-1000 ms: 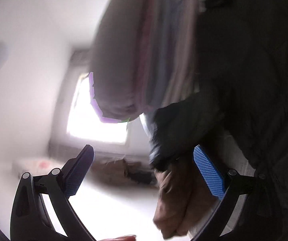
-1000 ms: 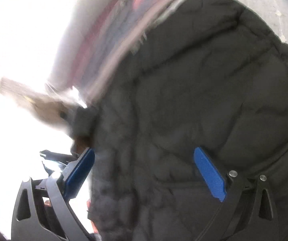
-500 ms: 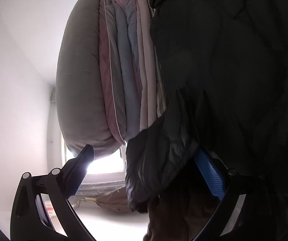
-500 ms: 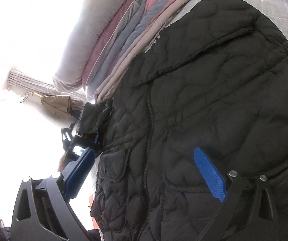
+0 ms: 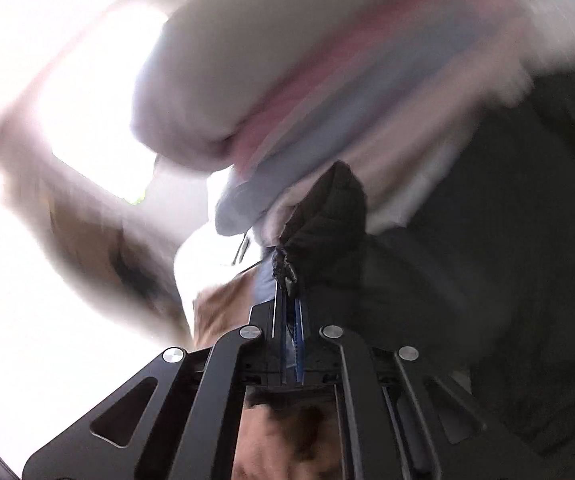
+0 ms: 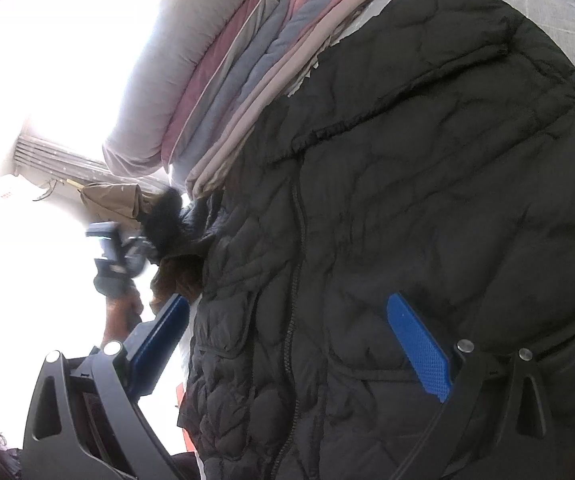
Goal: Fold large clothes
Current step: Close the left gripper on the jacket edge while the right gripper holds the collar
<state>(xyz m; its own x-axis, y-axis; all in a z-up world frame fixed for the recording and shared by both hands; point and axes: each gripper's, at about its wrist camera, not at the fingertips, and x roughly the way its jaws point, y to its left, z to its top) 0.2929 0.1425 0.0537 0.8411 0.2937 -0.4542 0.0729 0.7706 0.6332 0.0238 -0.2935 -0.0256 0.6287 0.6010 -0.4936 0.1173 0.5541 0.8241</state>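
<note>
A black quilted jacket [image 6: 407, 200] lies spread on the bed with its zip front up. In the left wrist view my left gripper [image 5: 289, 300] is shut, and the dark gathered cuff of the jacket sleeve [image 5: 323, 220] is pinched between its blue pads; the picture is blurred. The right wrist view shows that left gripper [image 6: 119, 256] at the jacket's left edge, with the sleeve end [image 6: 167, 220] raised off the bed. My right gripper [image 6: 287, 300] hangs open over the jacket's lower front, near a pocket flap [image 6: 227, 320], with nothing pressed between its fingers.
A stack of folded quilts in grey, pink and blue [image 6: 227, 80] sits against the jacket's collar side. Pale patterned bed cover [image 6: 547, 0] shows beyond the jacket. A tan coat [image 6: 115, 200] and a radiator [image 6: 59, 156] lie under a bright window.
The left gripper's jaws went from wide open to shut on the sleeve cuff, and it rose and rolled with the cuff. The right gripper stayed open over the jacket.
</note>
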